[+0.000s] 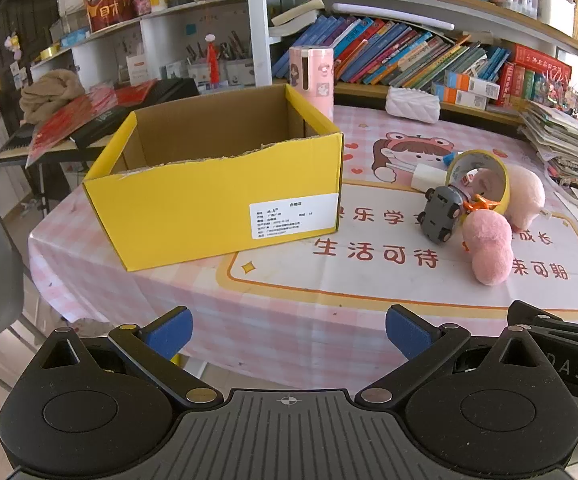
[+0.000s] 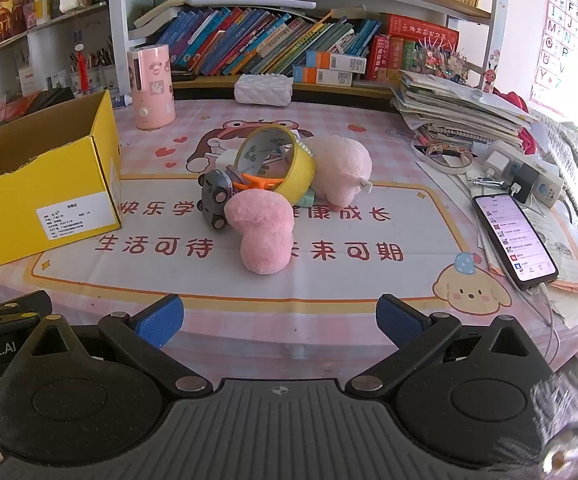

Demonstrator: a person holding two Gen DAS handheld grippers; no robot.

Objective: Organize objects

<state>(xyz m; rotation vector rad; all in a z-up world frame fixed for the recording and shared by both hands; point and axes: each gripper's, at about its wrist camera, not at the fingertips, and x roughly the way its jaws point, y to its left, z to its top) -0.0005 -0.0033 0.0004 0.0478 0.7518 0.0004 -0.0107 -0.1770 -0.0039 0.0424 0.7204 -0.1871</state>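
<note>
An open yellow cardboard box (image 1: 217, 200) (image 2: 41, 200) stands on the pink table, and what I see of its inside is bare. To its right lies a heap: a pink plush (image 2: 263, 232) (image 1: 489, 248), a paler pink plush (image 2: 343, 168) (image 1: 525, 196), a yellow tape roll (image 2: 289, 164) (image 1: 485, 176), a grey toy car (image 2: 215, 200) (image 1: 439, 212) on its side and an orange piece (image 2: 257, 182). My left gripper (image 1: 289, 332) hangs open at the table's near edge, in front of the box. My right gripper (image 2: 279, 320) is open too, short of the heap.
A pink cylinder container (image 2: 151, 88) and a white pouch (image 2: 263, 90) stand at the back. A phone (image 2: 515, 236) on a cable, chargers (image 2: 529, 180) and a paper stack (image 2: 457, 112) crowd the right side. Bookshelves (image 2: 289, 40) rise behind the table.
</note>
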